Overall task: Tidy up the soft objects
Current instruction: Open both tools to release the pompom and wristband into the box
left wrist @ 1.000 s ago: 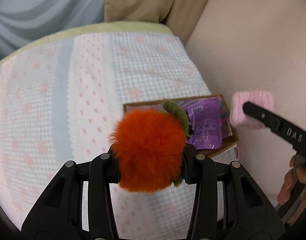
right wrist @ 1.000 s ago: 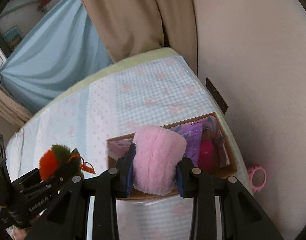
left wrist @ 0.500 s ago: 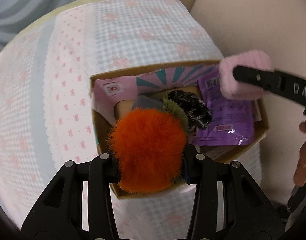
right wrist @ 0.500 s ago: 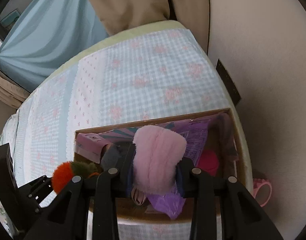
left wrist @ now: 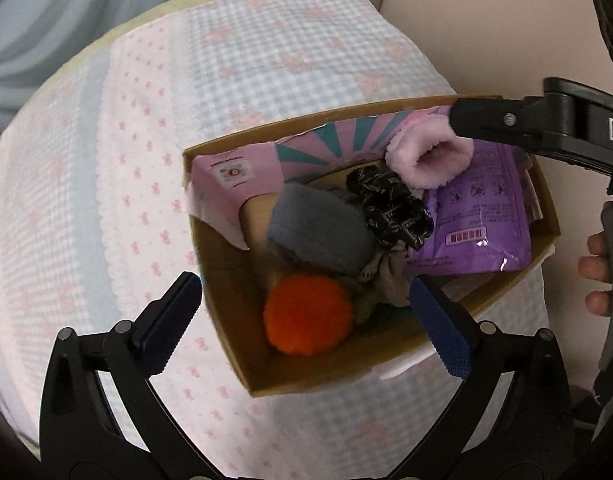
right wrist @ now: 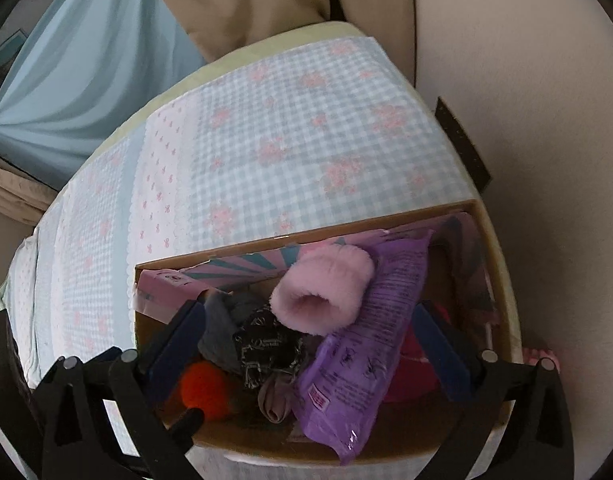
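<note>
An open cardboard box (left wrist: 222, 304) sits on the checked bed cover (left wrist: 266, 72). The orange fluffy pompom (left wrist: 306, 314) lies loose in its near corner, below my left gripper (left wrist: 302, 296), whose jaws are opening and touch nothing. The pink fluffy roll (right wrist: 322, 292) rests on top of a purple packet (right wrist: 358, 360) in the box, free of my right gripper (right wrist: 308, 312), whose jaws are also opening wide. One right finger (left wrist: 506, 120) shows above the pink roll (left wrist: 430, 156) in the left wrist view.
Also in the box are a grey soft item (left wrist: 318, 228), a black patterned scrunchie (left wrist: 390, 208) and a red thing (right wrist: 410, 368). A pale wall (right wrist: 526, 100) stands right of the bed. A person's fingers (left wrist: 594, 276) hold the right gripper's handle. Curtains hang behind the bed.
Both grippers came down over the box and spread their jaws. The orange pompom and the pink roll left the pads and now lie inside the box.
</note>
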`<state>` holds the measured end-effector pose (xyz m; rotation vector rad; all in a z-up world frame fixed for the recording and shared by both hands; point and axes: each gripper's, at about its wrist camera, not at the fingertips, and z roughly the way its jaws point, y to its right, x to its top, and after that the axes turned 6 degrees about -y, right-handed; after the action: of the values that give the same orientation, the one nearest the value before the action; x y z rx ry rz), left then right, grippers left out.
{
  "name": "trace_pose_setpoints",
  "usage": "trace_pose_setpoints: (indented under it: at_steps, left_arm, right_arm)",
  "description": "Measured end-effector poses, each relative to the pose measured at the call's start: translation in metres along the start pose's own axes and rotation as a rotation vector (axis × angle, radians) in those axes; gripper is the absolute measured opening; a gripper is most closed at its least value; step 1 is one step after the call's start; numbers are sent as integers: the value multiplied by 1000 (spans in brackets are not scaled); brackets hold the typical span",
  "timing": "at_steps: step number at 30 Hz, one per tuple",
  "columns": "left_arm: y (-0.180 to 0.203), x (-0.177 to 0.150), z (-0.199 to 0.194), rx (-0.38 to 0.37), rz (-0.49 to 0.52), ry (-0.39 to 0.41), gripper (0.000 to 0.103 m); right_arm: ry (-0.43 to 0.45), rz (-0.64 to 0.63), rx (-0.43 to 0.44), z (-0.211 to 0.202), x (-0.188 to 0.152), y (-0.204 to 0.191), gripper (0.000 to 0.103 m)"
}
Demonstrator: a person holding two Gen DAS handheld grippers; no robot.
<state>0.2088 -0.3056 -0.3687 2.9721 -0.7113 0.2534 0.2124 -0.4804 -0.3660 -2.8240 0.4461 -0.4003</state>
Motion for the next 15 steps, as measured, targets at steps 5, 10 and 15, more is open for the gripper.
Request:
trace_pose_setpoints:
  at_steps: [5, 10, 15]
  left_arm:
    - [-5, -7, -20, -16, -2, 27, 103]
    - [-12, -15, -56, -24, -8, 82, 103]
    - [-30, -25, -113, -24, -44, 150, 103]
  right_arm:
    - [23, 21, -12, -18, -10, 1, 103]
    - [57, 40, -20, -46, -20, -9, 103]
    - [101, 28, -25, -88, -31, -37, 103]
